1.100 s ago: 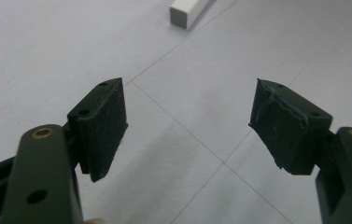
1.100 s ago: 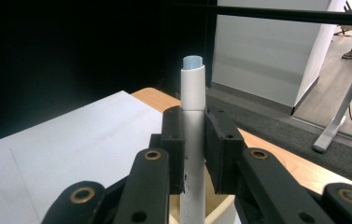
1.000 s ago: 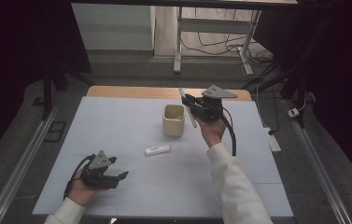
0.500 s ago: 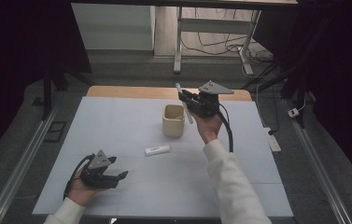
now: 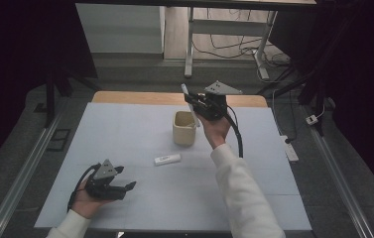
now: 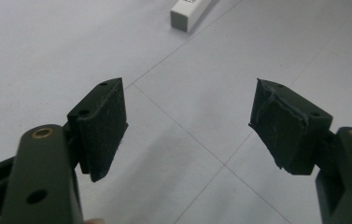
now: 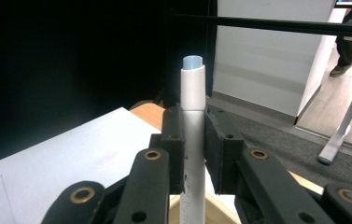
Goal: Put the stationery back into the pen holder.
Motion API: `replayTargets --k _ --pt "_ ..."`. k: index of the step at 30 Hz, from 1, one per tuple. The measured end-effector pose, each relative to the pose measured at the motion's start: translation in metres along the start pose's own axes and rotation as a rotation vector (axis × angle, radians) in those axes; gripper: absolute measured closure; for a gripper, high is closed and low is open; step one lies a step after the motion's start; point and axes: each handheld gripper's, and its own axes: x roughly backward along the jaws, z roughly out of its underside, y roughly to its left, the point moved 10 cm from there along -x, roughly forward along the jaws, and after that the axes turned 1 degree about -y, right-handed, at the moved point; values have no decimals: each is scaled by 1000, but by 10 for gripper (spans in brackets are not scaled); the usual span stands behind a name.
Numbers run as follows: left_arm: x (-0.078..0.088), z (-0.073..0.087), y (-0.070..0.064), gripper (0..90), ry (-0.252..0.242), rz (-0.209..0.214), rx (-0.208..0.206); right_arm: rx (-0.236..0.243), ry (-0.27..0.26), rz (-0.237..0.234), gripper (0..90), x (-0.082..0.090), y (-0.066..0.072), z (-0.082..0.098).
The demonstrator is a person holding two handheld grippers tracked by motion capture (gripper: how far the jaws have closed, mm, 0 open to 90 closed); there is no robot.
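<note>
The white pen has its bottom end cut off. The little white box is cut off on top.

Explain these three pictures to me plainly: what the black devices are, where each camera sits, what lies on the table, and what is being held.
A person sits at a table covered with a pale sheet, with a hand-held clamping tool in each hand. The high view looks down from above; the other two cameras ride on the tools and look along their black fingers. The left gripper rests low near the table's front edge, open, with nothing between its fingers. The right gripper is raised over a cream cup and is shut on a white marker with a light blue tip. A small white cap-like piece lies on the sheet.
</note>
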Motion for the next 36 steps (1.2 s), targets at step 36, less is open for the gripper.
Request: replayTargets --k 36 --pt "0 1 3 266 -3 -5 0 -31 -33 -11 766 -41 -8 10"
